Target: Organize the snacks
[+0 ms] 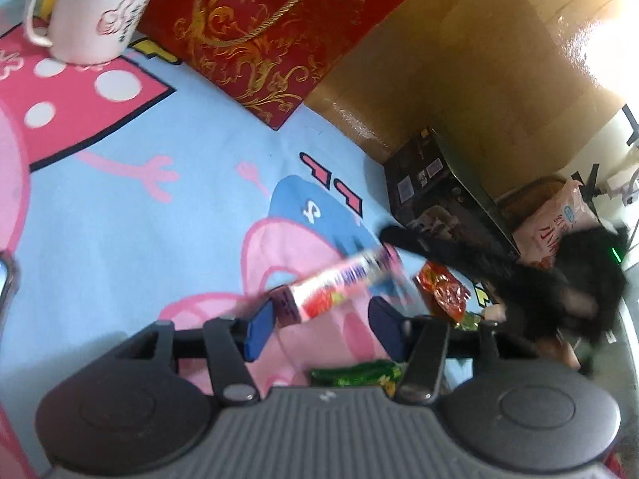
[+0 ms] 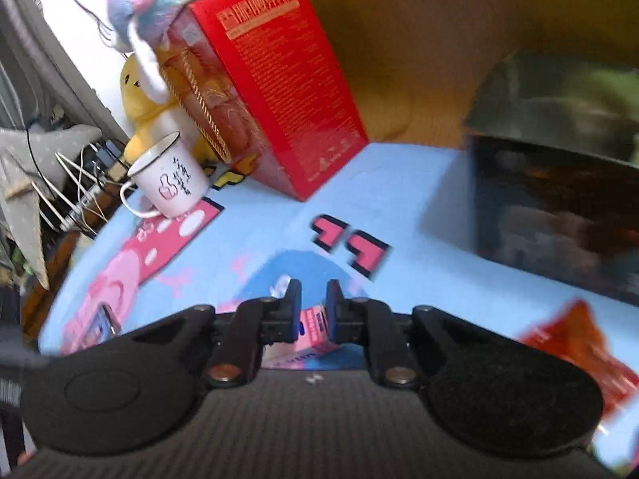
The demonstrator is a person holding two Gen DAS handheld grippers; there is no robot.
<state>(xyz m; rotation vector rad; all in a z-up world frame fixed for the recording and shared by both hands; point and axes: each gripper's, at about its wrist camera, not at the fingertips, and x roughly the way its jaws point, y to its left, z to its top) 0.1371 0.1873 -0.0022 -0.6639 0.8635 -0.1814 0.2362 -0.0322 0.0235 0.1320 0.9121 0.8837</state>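
Long pink carton (image 1: 335, 283) of snack, glossy and rectangular, lifted slantwise over the soft cartoon-printed cloth (image 1: 120, 215), pinched at its far end by the right gripper (image 2: 313, 299) with jaws nearly together. Near end between the spread blue pads (image 1: 261, 325) of the left gripper (image 1: 323, 327), probably touching only the left one. Crinkly red packet (image 1: 441, 291) and shiny green packet (image 1: 355, 375) flat on the cloth close by.
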